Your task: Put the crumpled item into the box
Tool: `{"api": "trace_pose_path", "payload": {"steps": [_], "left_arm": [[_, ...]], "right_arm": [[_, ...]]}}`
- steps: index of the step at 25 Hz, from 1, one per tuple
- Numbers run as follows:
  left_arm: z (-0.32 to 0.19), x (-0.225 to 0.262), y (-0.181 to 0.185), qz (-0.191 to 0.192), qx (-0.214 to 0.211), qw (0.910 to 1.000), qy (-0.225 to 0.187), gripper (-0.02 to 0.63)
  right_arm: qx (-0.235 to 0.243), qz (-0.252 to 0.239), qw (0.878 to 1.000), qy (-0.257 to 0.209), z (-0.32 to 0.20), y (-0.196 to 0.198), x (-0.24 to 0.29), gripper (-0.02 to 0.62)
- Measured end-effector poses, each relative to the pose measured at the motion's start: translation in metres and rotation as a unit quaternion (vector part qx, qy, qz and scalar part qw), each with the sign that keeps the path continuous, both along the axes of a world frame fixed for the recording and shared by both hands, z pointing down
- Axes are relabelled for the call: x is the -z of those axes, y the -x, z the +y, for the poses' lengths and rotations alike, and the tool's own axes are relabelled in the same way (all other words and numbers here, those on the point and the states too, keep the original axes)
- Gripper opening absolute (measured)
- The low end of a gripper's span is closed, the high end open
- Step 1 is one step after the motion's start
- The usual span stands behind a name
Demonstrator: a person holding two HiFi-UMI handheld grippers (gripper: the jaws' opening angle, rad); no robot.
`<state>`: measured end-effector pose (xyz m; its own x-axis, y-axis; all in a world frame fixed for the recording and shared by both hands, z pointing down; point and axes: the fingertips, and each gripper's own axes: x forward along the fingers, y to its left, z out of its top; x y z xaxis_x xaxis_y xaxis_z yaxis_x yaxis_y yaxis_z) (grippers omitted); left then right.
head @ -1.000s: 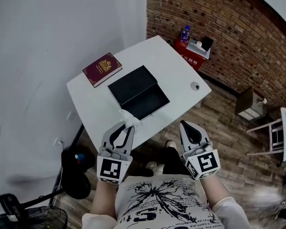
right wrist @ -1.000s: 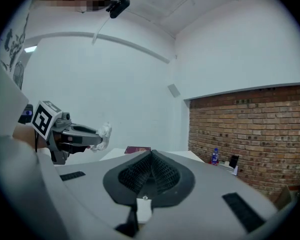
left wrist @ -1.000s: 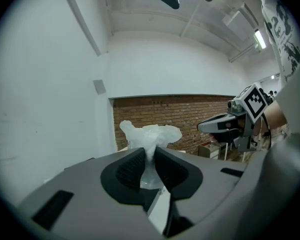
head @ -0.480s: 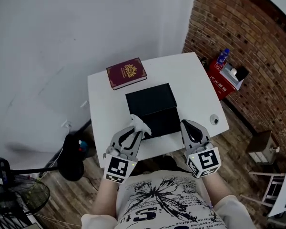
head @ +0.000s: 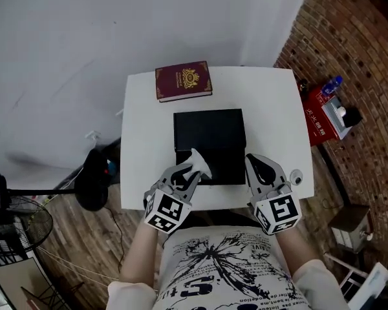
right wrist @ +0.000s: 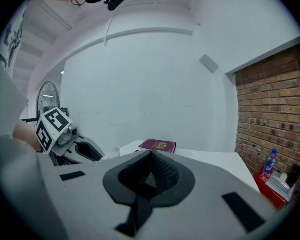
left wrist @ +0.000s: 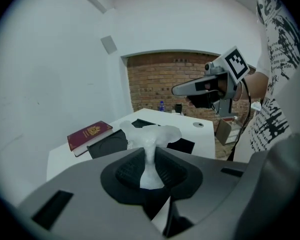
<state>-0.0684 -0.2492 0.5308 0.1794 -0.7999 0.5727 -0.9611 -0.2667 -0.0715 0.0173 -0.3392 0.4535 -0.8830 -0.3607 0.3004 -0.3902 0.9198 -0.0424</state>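
While the left gripper [head: 189, 170] hangs at the near left edge of the box [head: 210, 131], its jaws are clamped on the wad [head: 198, 162], which projects over the box's near part. The right gripper [head: 257, 165] sits at the near right corner, jaws together with nothing between them. Bare tabletop [head: 142, 141] flanks the box left and right. The book [head: 183, 81] lies at the far edge, apart from the box.

Wad: white, crumpled, pinched to a thin neck between the pads, flaring into a ragged head beyond them.

Box: black, rectangular, open.

Tabletop: white. White wall far, brick wall right, wood floor.
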Motion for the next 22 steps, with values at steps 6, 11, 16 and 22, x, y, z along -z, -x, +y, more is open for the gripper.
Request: {"api": "trace_pose_path", "payload": {"steps": [6, 11, 16, 22], "left_arm": [[-0.023, -0.048, -0.01, -0.032, -0.021, 0.9976, 0.058, 0.074], [-0.04, -0.082, -0.019, -0.038, -0.045, 0.9924, 0.108, 0.074], [-0.055, -0.111, -0.026, -0.045, -0.081, 0.983, 0.159, 0.075], [-0.066, -0.132, -0.035, -0.044, -0.101, 0.975, 0.193, 0.077]], "right_arm": [[0.026, 0.007, 0.999, 0.017, -0.021, 0.002, -0.029, 0.014], [0.039, 0.012, 0.999, 0.028, -0.035, -0.002, -0.045, 0.014], [0.037, 0.022, 0.998, 0.045, -0.052, -0.004, -0.06, 0.014], [0.024, 0.031, 0.997, 0.061, -0.07, -0.011, -0.073, 0.014]]}}
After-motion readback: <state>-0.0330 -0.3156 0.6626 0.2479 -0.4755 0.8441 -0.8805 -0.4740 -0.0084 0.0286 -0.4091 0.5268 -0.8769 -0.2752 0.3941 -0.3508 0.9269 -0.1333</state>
